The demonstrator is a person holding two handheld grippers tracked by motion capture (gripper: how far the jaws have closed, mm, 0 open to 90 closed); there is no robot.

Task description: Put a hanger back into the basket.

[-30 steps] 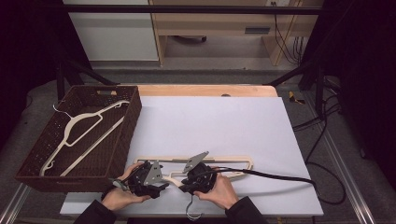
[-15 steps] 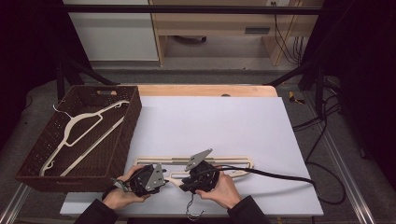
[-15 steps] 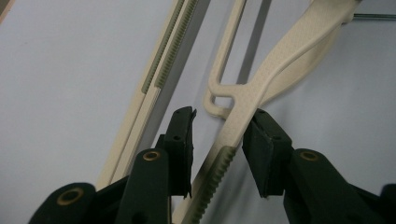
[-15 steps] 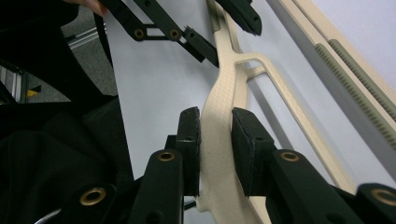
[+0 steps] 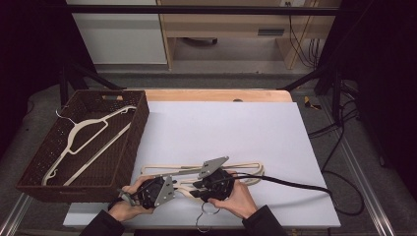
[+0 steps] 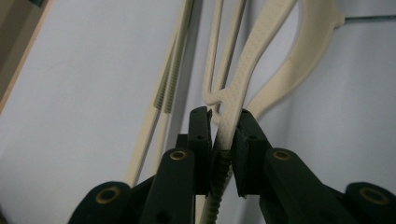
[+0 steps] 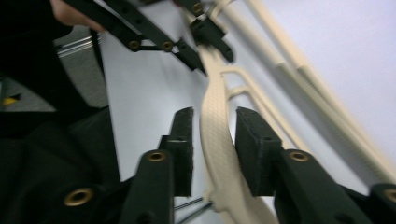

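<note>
Hanger (image 6: pixel 233 112), cream plastic, light and stiff with ribbed arms, is lain flat on the counter (image 5: pixel 236 128) near its front edge, pinched at one arm by the just-closing left claw (image 6: pixel 223 122), while right claw (image 7: pixel 214 122) is parted around it, loosening.

Lab recording bay: white surface (image 5: pixel 221 123) inside black metal frame (image 5: pixel 196 10), black curtains at sides, loose cables (image 5: pixel 339 147) on floor right, plain cabinet (image 5: pixel 118 34) far behind.
</note>
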